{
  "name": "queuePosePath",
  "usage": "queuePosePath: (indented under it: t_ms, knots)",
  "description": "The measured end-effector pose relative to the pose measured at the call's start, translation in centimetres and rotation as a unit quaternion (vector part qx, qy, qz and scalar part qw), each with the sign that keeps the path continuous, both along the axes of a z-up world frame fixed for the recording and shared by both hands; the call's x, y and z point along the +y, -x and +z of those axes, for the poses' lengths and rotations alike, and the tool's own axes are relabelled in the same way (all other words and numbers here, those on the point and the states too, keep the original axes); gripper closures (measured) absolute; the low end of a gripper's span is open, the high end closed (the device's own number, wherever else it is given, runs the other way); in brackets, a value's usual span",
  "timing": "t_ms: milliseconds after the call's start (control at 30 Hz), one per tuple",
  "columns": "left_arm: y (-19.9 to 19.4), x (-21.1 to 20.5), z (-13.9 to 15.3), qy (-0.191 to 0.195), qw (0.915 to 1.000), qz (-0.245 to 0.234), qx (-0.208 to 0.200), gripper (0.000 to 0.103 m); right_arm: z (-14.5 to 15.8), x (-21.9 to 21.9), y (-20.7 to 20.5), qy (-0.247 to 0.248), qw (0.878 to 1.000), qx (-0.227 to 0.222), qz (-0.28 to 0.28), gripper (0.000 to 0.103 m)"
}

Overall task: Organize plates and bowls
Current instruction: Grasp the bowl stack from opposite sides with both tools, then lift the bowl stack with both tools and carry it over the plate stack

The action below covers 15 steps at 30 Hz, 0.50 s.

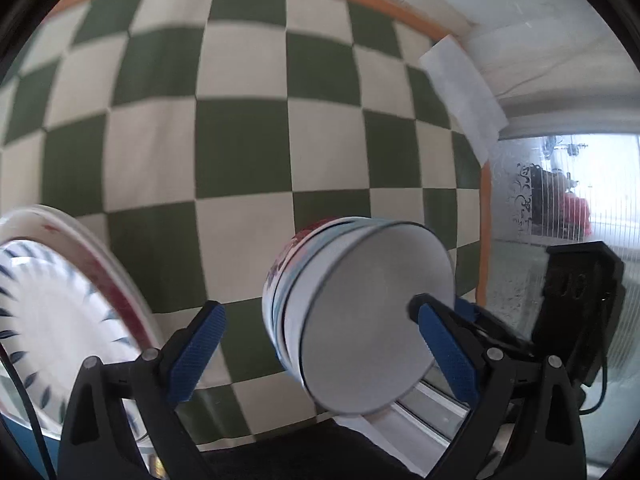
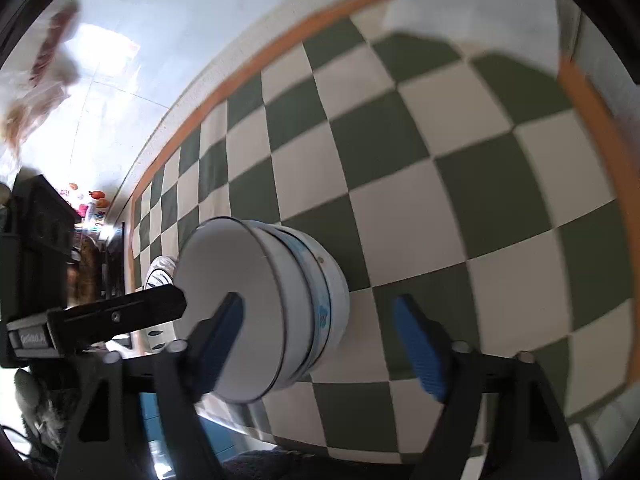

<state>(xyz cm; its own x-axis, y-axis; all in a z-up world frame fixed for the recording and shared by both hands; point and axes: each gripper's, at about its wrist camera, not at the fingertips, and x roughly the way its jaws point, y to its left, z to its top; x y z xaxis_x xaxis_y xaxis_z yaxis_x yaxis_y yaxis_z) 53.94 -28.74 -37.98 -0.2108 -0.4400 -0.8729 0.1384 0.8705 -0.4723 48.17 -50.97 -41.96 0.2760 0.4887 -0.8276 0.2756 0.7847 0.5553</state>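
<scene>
A stack of nested white bowls [image 1: 360, 312] with blue and red patterns stands on the green-and-cream checkered cloth [image 1: 240, 128]; the top bowl is plain white inside. My left gripper [image 1: 320, 344] is open, its jaws spread either side of the near rim, its right finger [image 1: 444, 344] over the bowl's inside. A stack of plates [image 1: 60, 312], the top one with a blue leaf rim, sits at the left. In the right wrist view the bowl stack [image 2: 264, 304] lies between the open jaws of my right gripper [image 2: 320, 332], its left finger [image 2: 224, 328] over the bowl's inside.
A white paper towel [image 1: 464, 96] lies on the cloth's far right edge. The cloth's orange border [image 2: 600, 128] marks the table's edge. The other gripper's black body [image 1: 580, 300] shows at the right, and in the right wrist view [image 2: 100, 312] at the left.
</scene>
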Motion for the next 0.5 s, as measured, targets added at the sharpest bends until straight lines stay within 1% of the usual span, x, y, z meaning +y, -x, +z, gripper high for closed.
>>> queuePosePath:
  t_ms: [100,167,233,267,300,367,500]
  knots:
    - [-0.3,-0.3,-1.5,0.020,0.9994,0.000,0.028,0.008,-1.9,0.2,-0.7,-0.042,0.999,0.014,0.001,0.035]
    - [-0.6,-0.3,-2.4,0.029,0.9985,0.005,0.045,0.011,-3.0,0.5,-1.1,-0.058,0.998,0.020,0.004,0.035]
    - [-0.8,-0.3,-3.2,0.043,0.9971,0.010,0.062,0.013,-4.1,0.8,-1.5,-0.077,0.997,0.027,0.006,0.039]
    - [-0.8,-0.3,-3.6,0.053,0.9961,0.015,0.069,0.017,-4.5,0.9,-1.6,-0.086,0.996,0.031,0.006,0.040]
    - [-0.8,-0.2,-3.9,0.056,0.9954,0.019,0.075,0.018,-4.7,0.9,-1.7,-0.088,0.996,0.033,0.005,0.040]
    - [-0.9,0.0,-4.2,0.056,0.9952,0.023,0.076,0.024,-5.2,1.1,-2.0,-0.090,0.995,0.037,0.007,0.042]
    - [-0.9,0.4,-4.9,0.056,0.9950,0.020,0.080,0.035,-6.0,1.0,-2.5,-0.095,0.994,0.049,0.010,0.048]
